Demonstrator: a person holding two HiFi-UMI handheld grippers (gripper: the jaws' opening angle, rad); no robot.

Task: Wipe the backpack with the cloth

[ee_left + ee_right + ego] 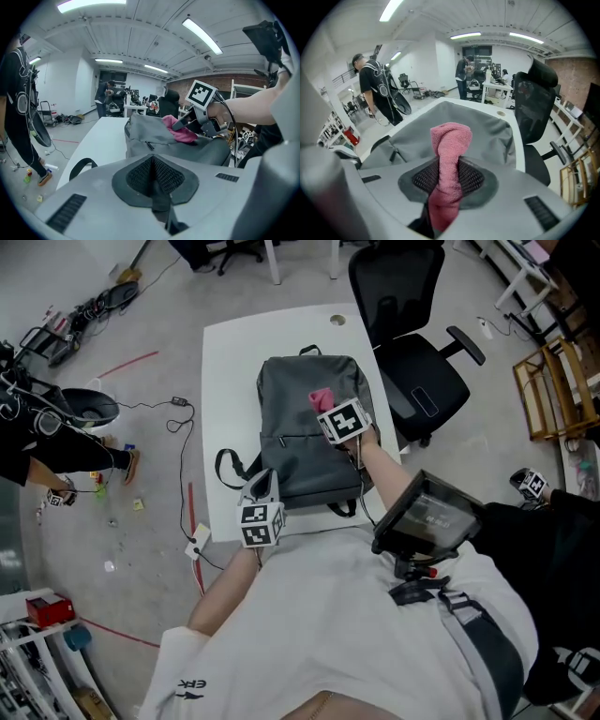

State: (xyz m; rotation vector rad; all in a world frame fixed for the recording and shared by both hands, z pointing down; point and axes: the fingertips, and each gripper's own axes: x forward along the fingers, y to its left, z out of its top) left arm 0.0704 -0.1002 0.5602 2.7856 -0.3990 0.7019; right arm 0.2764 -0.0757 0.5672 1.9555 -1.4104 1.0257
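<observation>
A grey backpack lies flat on the white table. A pink cloth rests on its upper right part, and my right gripper is shut on it. In the right gripper view the rolled cloth sticks out between the jaws over the backpack. My left gripper is at the bag's near left corner, shut on a dark strap of the backpack. From the left gripper view I see the backpack, the cloth and the right gripper.
A black office chair stands right of the table. One person is at the far left on the floor side, with cables nearby. A wooden rack is at the far right. A loose shoulder strap hangs left of the bag.
</observation>
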